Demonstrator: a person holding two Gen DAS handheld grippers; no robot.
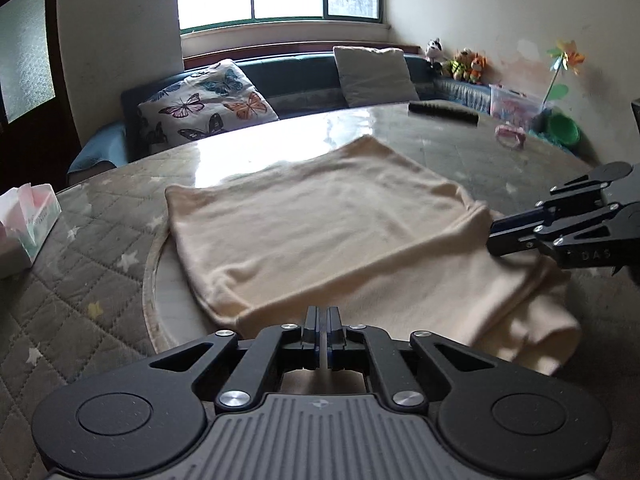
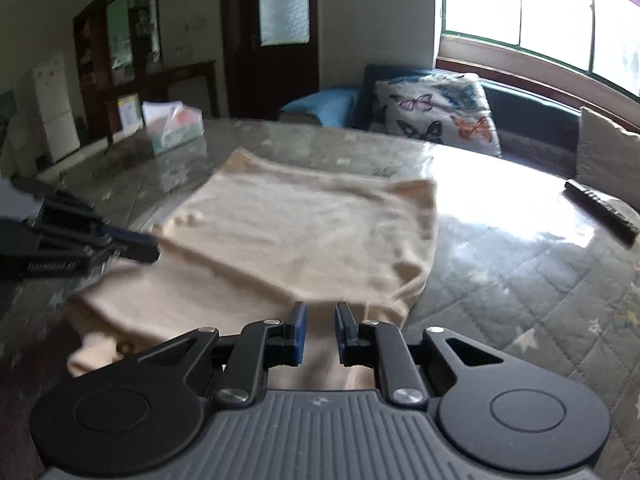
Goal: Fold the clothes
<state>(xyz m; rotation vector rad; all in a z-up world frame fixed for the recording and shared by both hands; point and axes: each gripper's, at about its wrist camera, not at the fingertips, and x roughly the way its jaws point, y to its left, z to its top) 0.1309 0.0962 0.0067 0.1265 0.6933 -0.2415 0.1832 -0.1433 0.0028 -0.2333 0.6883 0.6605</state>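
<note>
A cream garment [image 1: 316,232] lies folded on the round table [image 1: 100,280] — its near edge doubled over in loose layers. The left gripper [image 1: 322,320] sits at that near edge with its fingers pressed together; whether cloth is pinched between them, I cannot tell. The right gripper [image 2: 320,320] hovers over the garment's edge, fingers apart. A tissue box [image 1: 24,224] stands well apart.

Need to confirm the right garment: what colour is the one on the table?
Plain cream garment, no pattern; clearest in the left wrist view.
</note>
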